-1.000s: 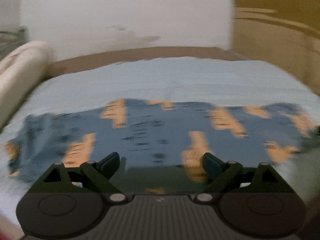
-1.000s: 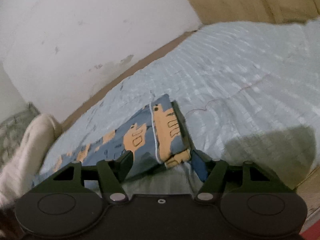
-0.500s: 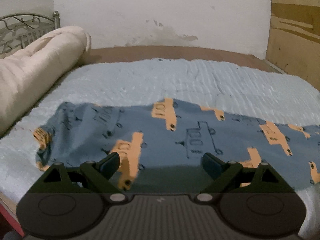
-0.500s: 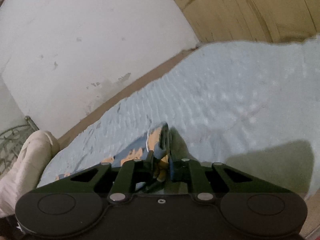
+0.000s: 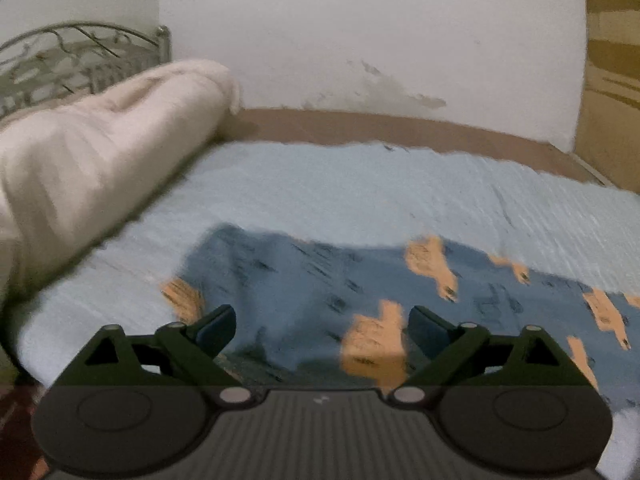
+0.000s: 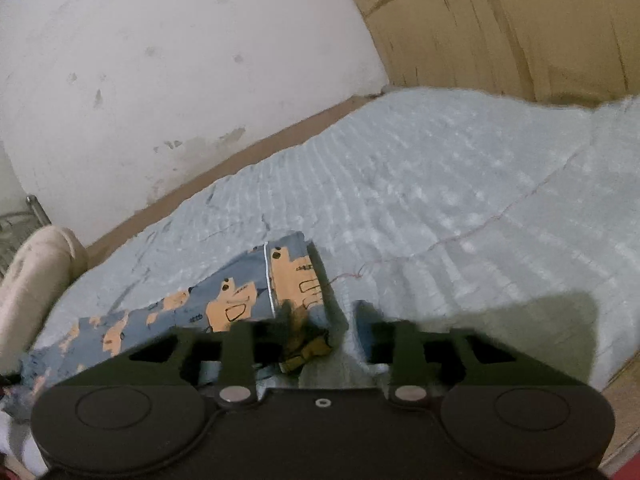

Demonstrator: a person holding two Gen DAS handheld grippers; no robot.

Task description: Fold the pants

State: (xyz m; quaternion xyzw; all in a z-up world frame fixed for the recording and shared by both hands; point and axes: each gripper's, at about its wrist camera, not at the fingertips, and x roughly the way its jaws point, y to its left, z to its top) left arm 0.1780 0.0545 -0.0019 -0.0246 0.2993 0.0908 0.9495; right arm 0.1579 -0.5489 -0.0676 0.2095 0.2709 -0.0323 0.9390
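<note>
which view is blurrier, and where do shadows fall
Left wrist view: the pants and pillow are smeared by motion blur, and a shadow lies on the pants just ahead of the left gripper. Right wrist view: the pants' print is sharper, the right gripper has blurred fingers, and a dark shadow falls on the bedspread at lower right.

A ribbed light-blue bedspread [image 5: 360, 184] spreads ahead of the gripper; a rolled cream blanket [image 5: 92, 152] lies far left, a scuffed white wall [image 5: 360, 40] beyond.
</note>
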